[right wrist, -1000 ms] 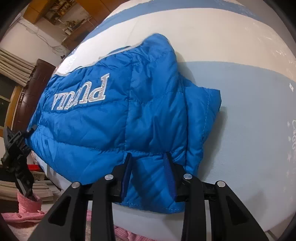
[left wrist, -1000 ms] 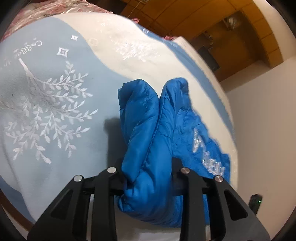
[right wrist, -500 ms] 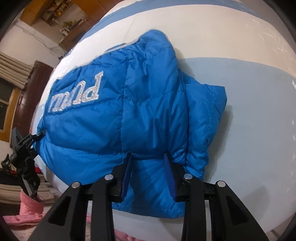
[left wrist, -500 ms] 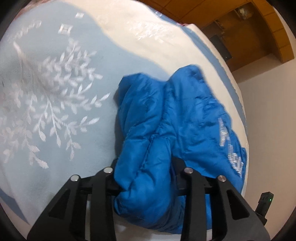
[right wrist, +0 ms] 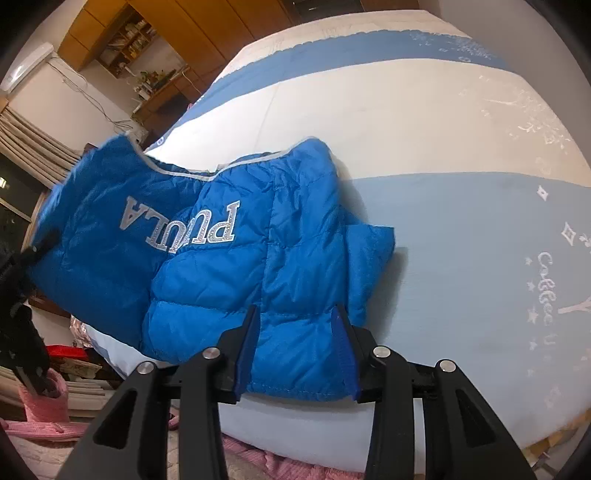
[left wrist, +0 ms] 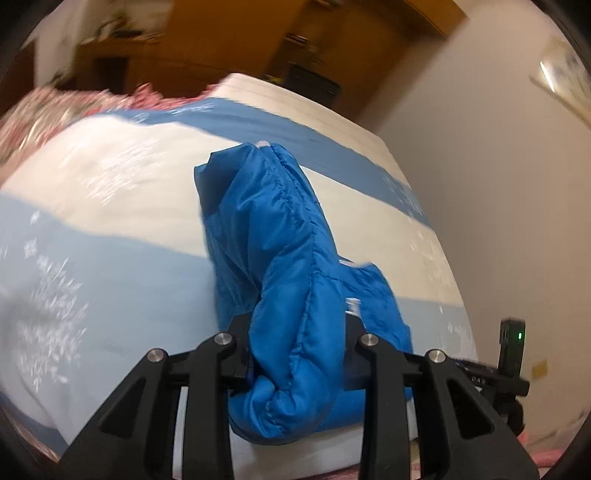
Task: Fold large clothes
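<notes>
A blue quilted jacket (right wrist: 207, 280) with silver lettering lies across the near edge of a bed (right wrist: 461, 240). My right gripper (right wrist: 297, 332) has the jacket's hem between its blue pads; the fabric fills the gap while the jaws are opening a little. In the left wrist view the jacket (left wrist: 280, 229) hangs bunched into a raised ridge, and my left gripper (left wrist: 295, 332) is shut on this thick fold, its jaws closing tighter. The jacket's far-left part is lifted off the bed in the right wrist view.
The bedspread (left wrist: 110, 221) has pale blue and cream bands with white leaf prints. A floral quilt (left wrist: 55, 107) lies at the head end. Wooden cabinets (right wrist: 184, 22) line the back wall. Pink slippers (right wrist: 40, 406) and clutter sit on the floor beside the bed.
My left gripper has risen and swung, pulling its end of the jacket up off the bed. The right gripper has lifted slightly, and the lettered panel now hangs raised on the left.
</notes>
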`<state>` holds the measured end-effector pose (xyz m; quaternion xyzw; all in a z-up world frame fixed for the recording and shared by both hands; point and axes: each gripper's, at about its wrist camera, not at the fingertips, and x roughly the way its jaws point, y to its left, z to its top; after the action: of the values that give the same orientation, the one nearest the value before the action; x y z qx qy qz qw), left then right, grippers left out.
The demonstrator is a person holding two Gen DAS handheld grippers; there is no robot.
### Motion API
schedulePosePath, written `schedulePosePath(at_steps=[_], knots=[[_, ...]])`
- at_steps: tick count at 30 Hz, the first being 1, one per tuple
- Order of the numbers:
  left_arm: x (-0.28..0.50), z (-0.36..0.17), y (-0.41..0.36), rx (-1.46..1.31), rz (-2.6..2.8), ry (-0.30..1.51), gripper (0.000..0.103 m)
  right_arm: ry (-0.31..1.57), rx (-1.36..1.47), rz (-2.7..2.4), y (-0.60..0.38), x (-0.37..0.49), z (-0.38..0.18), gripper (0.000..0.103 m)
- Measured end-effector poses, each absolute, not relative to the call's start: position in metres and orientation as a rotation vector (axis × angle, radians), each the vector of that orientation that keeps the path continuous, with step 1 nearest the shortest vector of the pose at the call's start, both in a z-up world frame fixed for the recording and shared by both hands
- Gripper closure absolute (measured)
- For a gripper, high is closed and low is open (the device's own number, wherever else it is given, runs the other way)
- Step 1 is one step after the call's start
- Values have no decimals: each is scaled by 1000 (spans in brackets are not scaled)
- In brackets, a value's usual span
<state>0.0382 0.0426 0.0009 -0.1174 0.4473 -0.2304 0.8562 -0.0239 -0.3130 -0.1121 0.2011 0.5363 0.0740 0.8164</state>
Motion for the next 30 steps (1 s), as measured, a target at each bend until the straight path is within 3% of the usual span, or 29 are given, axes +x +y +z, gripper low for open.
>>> schedulePosePath(at_steps=[6, 14, 23, 30], knots=[[35, -4, -53, -73, -582, 974, 74, 1132, 437, 154, -321, -29, -107, 63], [47, -82, -125, 29, -650, 1126, 66, 1143, 455, 143, -337, -38, -114, 63], [44, -138, -142, 99, -660, 1145, 58, 1163, 477, 142, -347, -37, -125, 63], [35, -106, -121, 0, -724, 1169, 50, 1158, 451, 179, -338, -14, -113, 58]])
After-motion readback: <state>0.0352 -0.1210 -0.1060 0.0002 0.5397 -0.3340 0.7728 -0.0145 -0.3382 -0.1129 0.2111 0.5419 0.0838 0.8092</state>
